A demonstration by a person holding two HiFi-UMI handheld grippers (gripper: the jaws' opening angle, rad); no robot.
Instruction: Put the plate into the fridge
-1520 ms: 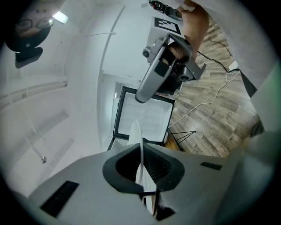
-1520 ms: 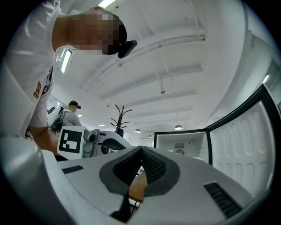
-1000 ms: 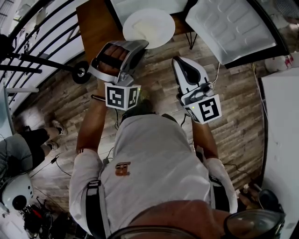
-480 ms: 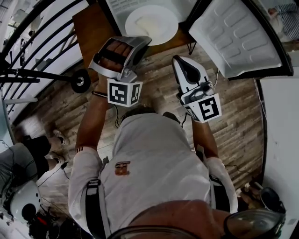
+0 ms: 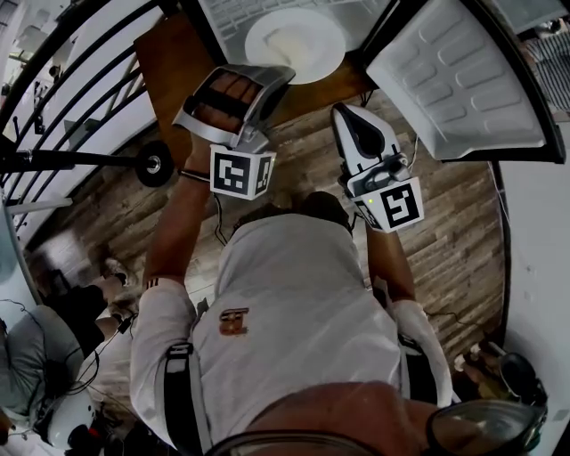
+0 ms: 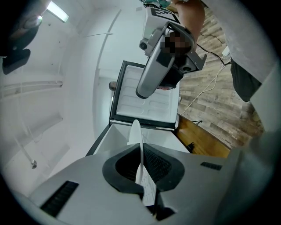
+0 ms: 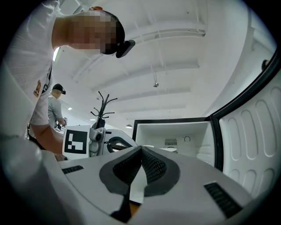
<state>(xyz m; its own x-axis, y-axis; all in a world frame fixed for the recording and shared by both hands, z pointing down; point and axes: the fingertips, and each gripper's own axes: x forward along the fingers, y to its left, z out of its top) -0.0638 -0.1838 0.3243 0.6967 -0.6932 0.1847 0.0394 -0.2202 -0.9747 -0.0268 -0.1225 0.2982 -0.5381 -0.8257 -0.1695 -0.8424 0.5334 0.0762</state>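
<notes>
Around the plate: I see the fridge (image 5: 239,12) standing open at the far end of the scene, its white compartment facing me. Its ribbed door (image 5: 456,78) is swung out to the right.
In the way: the right gripper (image 5: 342,114) hangs just right of the left gripper (image 5: 272,78), near the door's inner edge and apart from the plate. In the left gripper view it crosses in front of the door (image 6: 145,94).
Plate: the white plate (image 5: 297,41) sits at the mouth of the compartment, above the wooden table's far edge. I cannot tell whether it rests on a shelf.
Left gripper: my left gripper (image 6: 140,148) is clamped narrow on the plate's near rim, and the plate (image 6: 136,132) runs edge-on between the pads.
Right gripper: the right gripper (image 7: 141,148) has its jaws together at the tips, with no object between them. Beyond it I see the compartment (image 7: 175,131) and the marker cube (image 7: 77,140) of the left one.
Surface: the fridge stands on a brown wooden table (image 5: 175,61). Grey-brown plank floor (image 5: 450,233) lies below it.
Room: a black metal rack (image 5: 53,160) with a wheel (image 5: 156,165) fills the left side. A cable (image 6: 198,94) trails over the planks. A second person (image 7: 55,109) stands far left under a white ceiling.
</notes>
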